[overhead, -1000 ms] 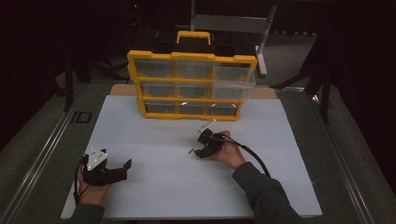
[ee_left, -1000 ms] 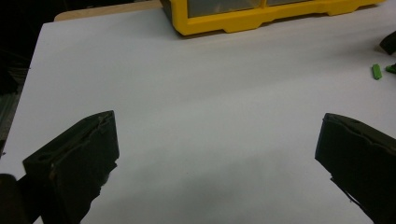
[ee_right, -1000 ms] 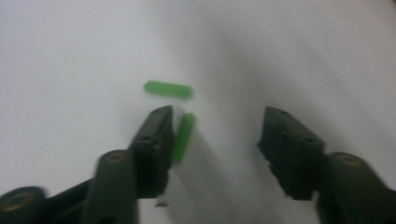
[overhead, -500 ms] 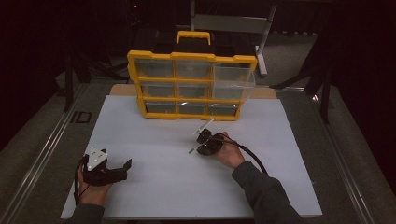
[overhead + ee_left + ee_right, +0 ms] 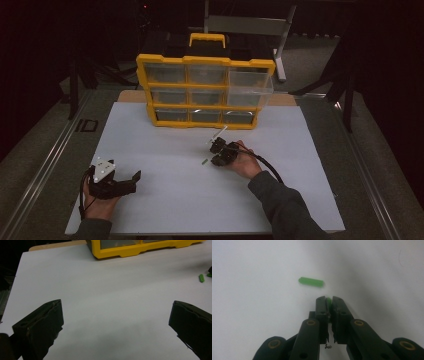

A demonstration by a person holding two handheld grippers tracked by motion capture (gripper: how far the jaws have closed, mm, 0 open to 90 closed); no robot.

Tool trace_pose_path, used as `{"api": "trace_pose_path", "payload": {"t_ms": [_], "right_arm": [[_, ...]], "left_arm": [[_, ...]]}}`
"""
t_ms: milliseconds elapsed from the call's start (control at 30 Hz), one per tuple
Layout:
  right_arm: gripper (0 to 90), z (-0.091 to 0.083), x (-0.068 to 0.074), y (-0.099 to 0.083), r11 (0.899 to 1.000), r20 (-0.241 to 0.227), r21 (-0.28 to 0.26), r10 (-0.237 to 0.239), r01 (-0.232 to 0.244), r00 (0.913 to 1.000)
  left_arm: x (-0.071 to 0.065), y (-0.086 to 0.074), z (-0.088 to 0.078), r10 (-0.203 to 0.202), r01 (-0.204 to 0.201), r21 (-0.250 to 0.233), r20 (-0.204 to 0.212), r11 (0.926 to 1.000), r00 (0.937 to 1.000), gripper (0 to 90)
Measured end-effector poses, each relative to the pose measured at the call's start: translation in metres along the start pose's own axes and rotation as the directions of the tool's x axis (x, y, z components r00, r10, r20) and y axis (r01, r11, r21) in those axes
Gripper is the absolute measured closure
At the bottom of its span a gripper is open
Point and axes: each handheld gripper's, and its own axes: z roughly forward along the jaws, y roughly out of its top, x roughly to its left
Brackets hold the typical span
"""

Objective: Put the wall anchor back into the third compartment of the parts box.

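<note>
My right gripper (image 5: 328, 302) points down at the white sheet, and its jaws have closed in the last second on a small green plug (image 5: 328, 300) pinched at their tips. A second ribbed green plug (image 5: 311, 282) lies loose on the sheet just beyond them. From the high view the right gripper (image 5: 218, 152) sits mid-table with that loose plug (image 5: 204, 161) at its left. My left gripper (image 5: 125, 180) rests near the front left, open with nothing between the jaws (image 5: 116, 315). The loose plug (image 5: 201, 277) shows far off at its right.
A yellow drawer cabinet (image 5: 205, 92) with clear drawers stands at the back of the white sheet (image 5: 165, 200); its top right drawer (image 5: 250, 85) is pulled out. The cabinet's base (image 5: 140, 248) shows ahead of the left gripper. Grey table borders flank the sheet.
The right gripper's jaws have gone from apart to closed on a green plug. Both hands have stayed where they were.
</note>
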Motion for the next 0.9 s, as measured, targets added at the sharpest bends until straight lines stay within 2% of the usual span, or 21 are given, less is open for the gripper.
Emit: {"api": "trace_pose_path", "payload": {"t_ms": [167,233,367,467,633,900], "right_arm": [[84.1,-0.006,-0.002,0.001,1.000,0.001,-0.015,-0.009,0.009,1.0000],[84.1,-0.013,-0.003,0.002,1.000,-0.005,-0.021,0.009,-0.009,0.9999],[84.1,-0.024,-0.004,0.003,1.000,-0.006,-0.027,0.008,-0.008,0.9999],[84.1,-0.033,-0.004,0.003,1.000,0.026,-0.012,0.005,-0.005,0.9997],[84.1,-0.048,-0.004,0.004,1.000,0.031,-0.020,0.003,-0.003,0.9995],[84.1,-0.066,-0.004,0.005,0.999,0.007,-0.051,0.009,-0.009,0.9999]], "left_arm": [[0.000,0.000,0.000,0.000,0.000,0.000,-0.001,1.0000,1.0000,0.1],[0.000,0.000,0.000,0.000,0.000,0.000,-0.001,1.0000,1.0000,0.1],[0.000,0.000,0.000,0.000,0.000,0.001,-0.001,1.0000,1.0000,0.1],[0.000,0.000,0.000,0.000,0.000,0.001,-0.001,1.0000,1.0000,0.1],[0.000,0.000,0.000,-0.001,0.001,0.000,-0.002,1.0000,1.0000,0.0],[0.000,0.000,0.000,0.000,0.000,-0.001,0.000,1.0000,1.0000,0.1]]}}
